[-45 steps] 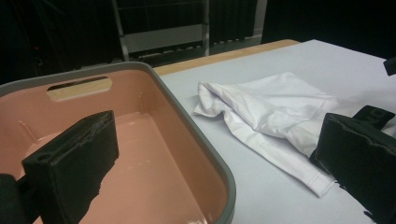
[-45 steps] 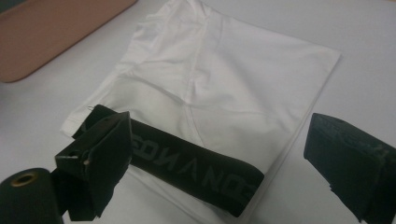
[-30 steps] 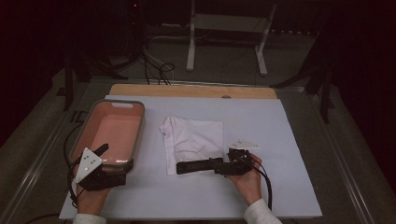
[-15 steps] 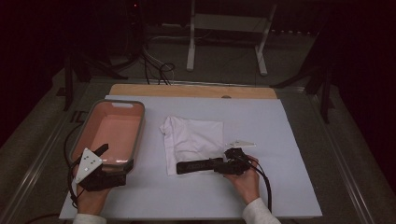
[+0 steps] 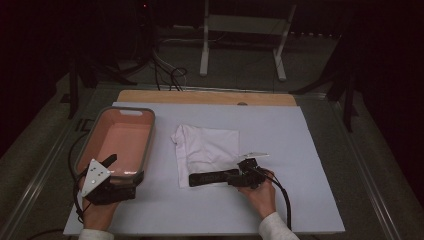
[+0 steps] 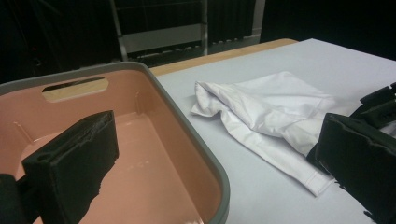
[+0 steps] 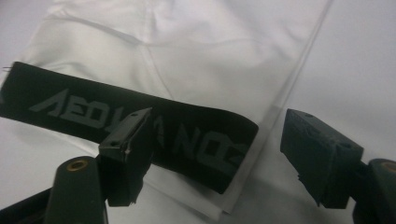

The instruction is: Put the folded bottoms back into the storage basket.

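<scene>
one white garment (image 5: 207,150) with a black lettered waistband (image 5: 212,178) lies mid-worktop (image 5: 300,150), just beside one pink bin (image 5: 120,142), and two grippers are out. right gripper (image 7: 215,149) has just been closing its jaws, now apart astride the waistband's end without pinching it; left gripper (image 6: 219,168) hangs released at the bin's near rim. lettering reads upside down and hard to make out, the room behind is dark with a white stand (image 5: 240,35).

In the right gripper view, the white garment (image 7: 187,51) runs off the top edge, and its black waistband (image 7: 126,130) is cut at the left edge, part of its lettering hidden behind a jaw. In the left gripper view, the pink tub (image 6: 154,158) is cut off at the bottom. In the high view, the waistband lettering is too small to read.
</scene>
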